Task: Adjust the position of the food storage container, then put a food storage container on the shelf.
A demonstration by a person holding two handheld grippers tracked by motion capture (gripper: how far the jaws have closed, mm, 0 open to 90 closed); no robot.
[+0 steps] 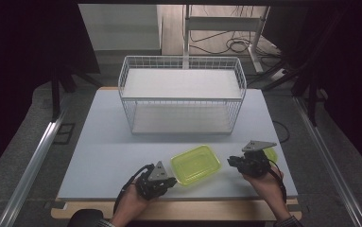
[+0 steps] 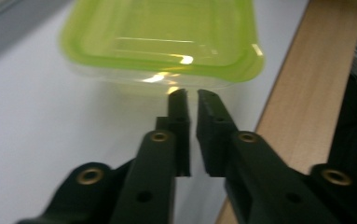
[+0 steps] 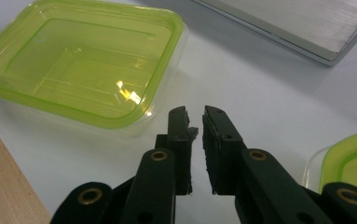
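Note:
A clear box with a lime-green lid lies flat on the white table near its front edge. My left gripper sits just left of the box, its tips almost at the box's near corner. Its jaws stand a narrow slit apart with nothing between them. My right gripper is just right of the box and points at its side. Its jaws are also barely parted and hold nothing. A second green-lidded box lies behind the right gripper, at the lower right in the right gripper view.
A white wire basket with a flat board in its bottom stands at the back middle of the table. A wooden strip borders the table's front edge. Metal rails run along both sides on the floor.

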